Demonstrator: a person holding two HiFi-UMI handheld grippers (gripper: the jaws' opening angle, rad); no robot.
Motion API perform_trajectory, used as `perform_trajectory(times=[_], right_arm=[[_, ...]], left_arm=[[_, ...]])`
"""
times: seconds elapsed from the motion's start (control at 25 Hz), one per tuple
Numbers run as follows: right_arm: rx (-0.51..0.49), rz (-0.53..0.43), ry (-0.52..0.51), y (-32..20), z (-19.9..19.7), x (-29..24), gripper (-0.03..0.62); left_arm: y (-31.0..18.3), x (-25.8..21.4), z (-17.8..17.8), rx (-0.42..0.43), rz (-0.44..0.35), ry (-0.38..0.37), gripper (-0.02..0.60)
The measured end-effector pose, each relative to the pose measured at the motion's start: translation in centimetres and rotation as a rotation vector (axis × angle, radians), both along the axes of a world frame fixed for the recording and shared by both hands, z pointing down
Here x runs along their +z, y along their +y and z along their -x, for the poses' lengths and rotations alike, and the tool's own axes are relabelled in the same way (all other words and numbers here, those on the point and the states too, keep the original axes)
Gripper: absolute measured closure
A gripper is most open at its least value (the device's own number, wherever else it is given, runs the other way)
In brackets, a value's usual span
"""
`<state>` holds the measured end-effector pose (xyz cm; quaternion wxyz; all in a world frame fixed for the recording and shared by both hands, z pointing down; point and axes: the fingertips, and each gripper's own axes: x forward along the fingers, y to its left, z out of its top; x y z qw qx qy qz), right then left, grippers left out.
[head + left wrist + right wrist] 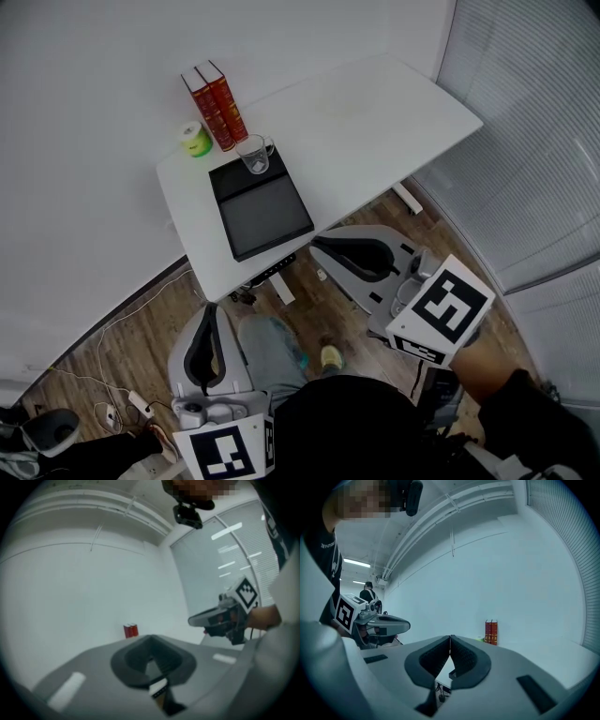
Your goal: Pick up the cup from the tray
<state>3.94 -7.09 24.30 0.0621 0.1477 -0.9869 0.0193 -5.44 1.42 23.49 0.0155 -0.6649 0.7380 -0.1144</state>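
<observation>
Nearest the person, the left gripper [210, 311] is hanging low over the wooden floor [141, 328], its jaws lying together with nothing between them. Across from it, the right gripper [316, 247] is sitting a little farther forward, just short of the near edge of the white table [375, 122]; its own view is showing the ribbed pads meeting at the tip, again gripping nothing. Both grippers are pointing roughly level toward the table, and neither is reaching over it. Past that edge, a black tray [262, 211] is lying flat on the tabletop. The clear glass cup [254, 154] is standing upright on the tray's far end with its handle turned to the right, well apart from both grippers. Just beyond the cup, two red books [216, 106] are standing upright, with a green roll [196, 140] sitting beside them.
</observation>
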Motion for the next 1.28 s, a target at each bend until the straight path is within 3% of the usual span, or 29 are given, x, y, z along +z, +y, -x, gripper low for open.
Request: perform_trajectory(times=[1.28], right_arm=[[-0.022, -0.007, 0.002, 0.13, 0.81, 0.2, 0.577]], left_arm=[[0.56, -0.23, 0.22, -0.015, -0.018, -0.007, 0.582]])
